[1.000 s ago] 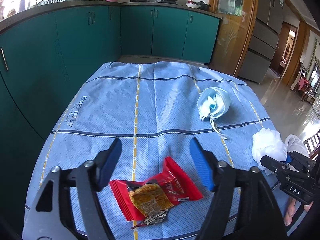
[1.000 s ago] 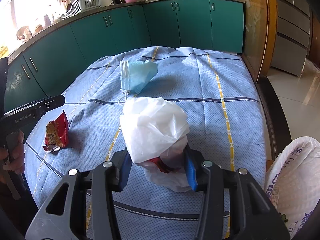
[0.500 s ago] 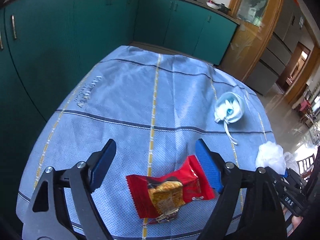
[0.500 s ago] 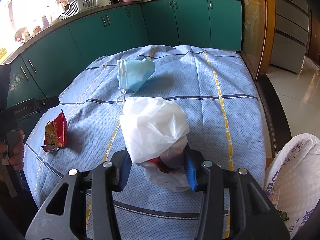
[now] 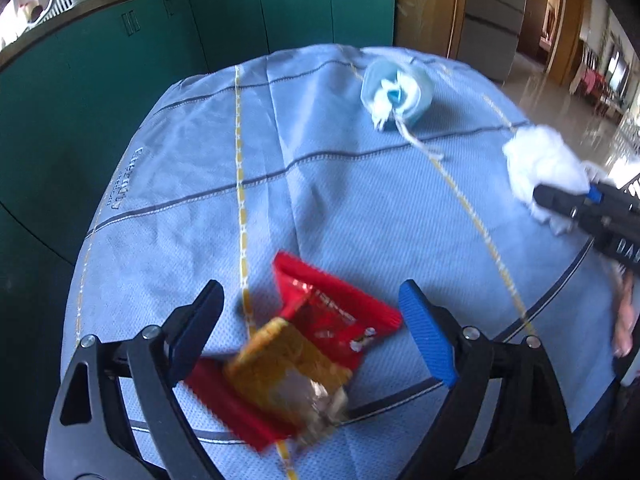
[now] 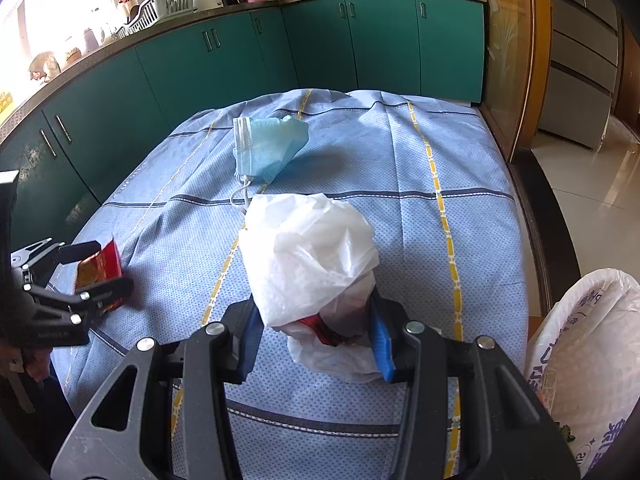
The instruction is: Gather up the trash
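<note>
A red snack wrapper (image 5: 320, 320) with a yellow-brown inner packet lies on the blue tablecloth (image 5: 320, 184). My left gripper (image 5: 316, 332) is open, its fingers on either side of the wrapper, close over it. The wrapper also shows in the right wrist view (image 6: 100, 270) between the left gripper's fingers. My right gripper (image 6: 314, 334) is shut on a crumpled white plastic bag (image 6: 308, 256) with something red inside. A crumpled blue face mask (image 6: 268, 146) lies farther back on the cloth; it also shows in the left wrist view (image 5: 396, 92).
A large white sack (image 6: 588, 360) stands beside the table at the lower right. Teal kitchen cabinets (image 6: 248, 56) run behind and to the left of the table. A wooden-framed glass door (image 6: 508, 48) is at the right.
My left gripper has dropped closer over the red wrapper and swung right, so its fingers now flank it. The right gripper holds the white bag nearly still.
</note>
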Motion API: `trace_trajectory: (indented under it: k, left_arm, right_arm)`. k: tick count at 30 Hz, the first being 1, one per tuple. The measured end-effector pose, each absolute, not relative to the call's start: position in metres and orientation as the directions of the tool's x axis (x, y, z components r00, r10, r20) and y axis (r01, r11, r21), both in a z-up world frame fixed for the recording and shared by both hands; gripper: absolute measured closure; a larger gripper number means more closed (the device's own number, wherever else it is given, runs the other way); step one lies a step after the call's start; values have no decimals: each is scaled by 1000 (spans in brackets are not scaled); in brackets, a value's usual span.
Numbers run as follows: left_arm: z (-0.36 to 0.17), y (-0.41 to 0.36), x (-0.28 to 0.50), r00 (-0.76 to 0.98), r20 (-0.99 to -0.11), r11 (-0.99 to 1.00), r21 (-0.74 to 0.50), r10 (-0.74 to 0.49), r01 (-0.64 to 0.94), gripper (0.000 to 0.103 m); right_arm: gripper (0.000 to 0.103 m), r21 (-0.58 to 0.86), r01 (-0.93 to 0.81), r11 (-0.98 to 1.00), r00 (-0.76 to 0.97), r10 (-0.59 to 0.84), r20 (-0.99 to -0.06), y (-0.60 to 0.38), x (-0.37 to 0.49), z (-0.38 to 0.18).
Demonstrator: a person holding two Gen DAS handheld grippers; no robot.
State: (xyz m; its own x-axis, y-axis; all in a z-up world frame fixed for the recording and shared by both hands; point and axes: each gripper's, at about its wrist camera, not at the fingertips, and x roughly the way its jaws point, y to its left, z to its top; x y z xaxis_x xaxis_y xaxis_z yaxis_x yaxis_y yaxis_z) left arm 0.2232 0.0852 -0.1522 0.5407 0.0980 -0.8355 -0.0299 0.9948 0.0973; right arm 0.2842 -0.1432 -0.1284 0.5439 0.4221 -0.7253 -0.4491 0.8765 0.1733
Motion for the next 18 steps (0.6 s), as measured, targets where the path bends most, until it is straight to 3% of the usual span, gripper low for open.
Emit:
trace_trajectory:
  k: [2,3,6,7,8,18]
  left_arm:
    - [-155,84,221,538,-836,994,111,107,-25,23]
    - [-153,85,220,544,-833,994,103,98,-21,33]
    - [-150,84,219,560,-823,994,105,99,-21,36]
    - [-149,83,219,563,-821,994,104,95,-16,57]
    - [-148,83,219,564,-820,994,108,96,-12,61]
    - [-124,94,214,666,-742,997,47,78,-65,77]
  right_arm:
    - [57,171,-451,876,545,422,-725,-142,284,-128]
    - [57,171,-454,875,544,424,-724,-142,284,-128]
    - [57,168,-458,873,544,425,-723,-141,284,-128]
    - [57,168,-457,873,545,424,-723,-141,283,-128]
    - [57,169,-456,874,546,425,-722,-142,283,-128]
    - [57,175,-450,876,553,427,-715,-144,282,-126]
